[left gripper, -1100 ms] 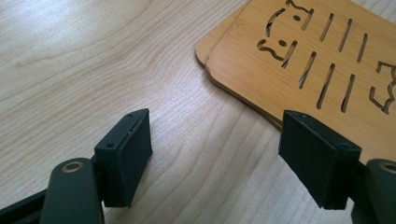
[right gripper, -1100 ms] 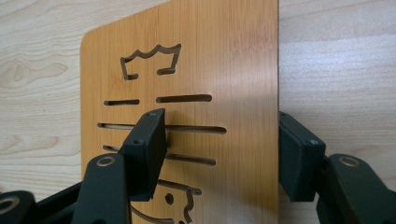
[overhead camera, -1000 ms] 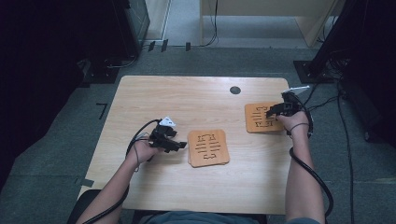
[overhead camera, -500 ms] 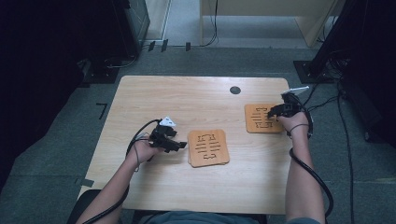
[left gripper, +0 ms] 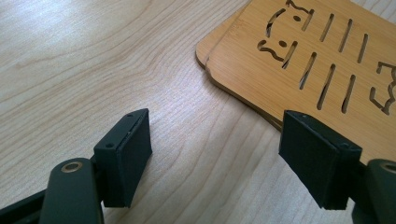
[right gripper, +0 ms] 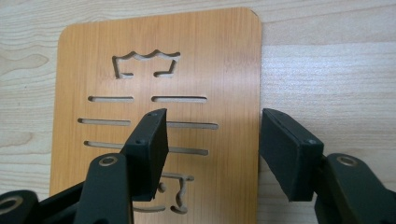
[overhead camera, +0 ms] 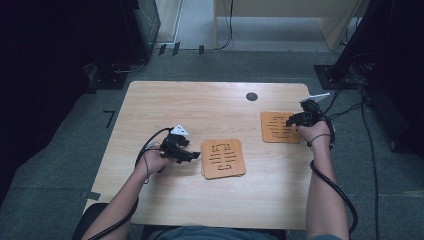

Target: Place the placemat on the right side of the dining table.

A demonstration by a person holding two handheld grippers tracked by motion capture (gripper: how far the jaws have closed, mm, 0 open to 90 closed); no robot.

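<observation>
Lying flat, single coaster (right gripper: 159,74), crown end away from right gripper (right gripper: 212,154)

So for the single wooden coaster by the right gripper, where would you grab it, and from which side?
Likely by the long edge nearest the right gripper. The single coaster lies flat on the table, so only its thin rim offers purchase. The jaws already stand open astride that edge, one over the slotted face, one over bare wood. Tipping one jaw under the rim from that outer side seems best.

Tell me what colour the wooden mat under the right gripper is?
Orange-brown wood. The mat has cut-out slots and a crown shape, clearest in the right gripper view.
</observation>
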